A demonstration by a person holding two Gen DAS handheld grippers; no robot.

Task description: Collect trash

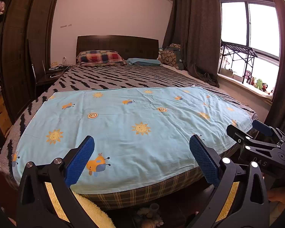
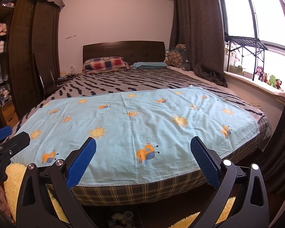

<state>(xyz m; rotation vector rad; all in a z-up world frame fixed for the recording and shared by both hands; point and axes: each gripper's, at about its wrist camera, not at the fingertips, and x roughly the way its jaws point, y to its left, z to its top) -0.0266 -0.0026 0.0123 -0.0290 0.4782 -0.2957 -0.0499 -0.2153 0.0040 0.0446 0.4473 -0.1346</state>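
Left wrist: left gripper [image 1: 142, 146] spread wide, holding nothing, hovering over the sheet [image 1: 134, 117] on the bed [image 1: 123, 76]. No trash spotted.

Right wrist: right gripper [image 2: 143, 148] wide open too, nothing held, same sheet [image 2: 142, 121] below.

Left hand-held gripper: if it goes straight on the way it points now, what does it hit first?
Most likely the light blue sheet spread over the foot of the bed. The left hand-held gripper is open and empty, aimed slightly down at the sheet; nothing shows between them. Depth is unclear, so the contact spot is a guess.
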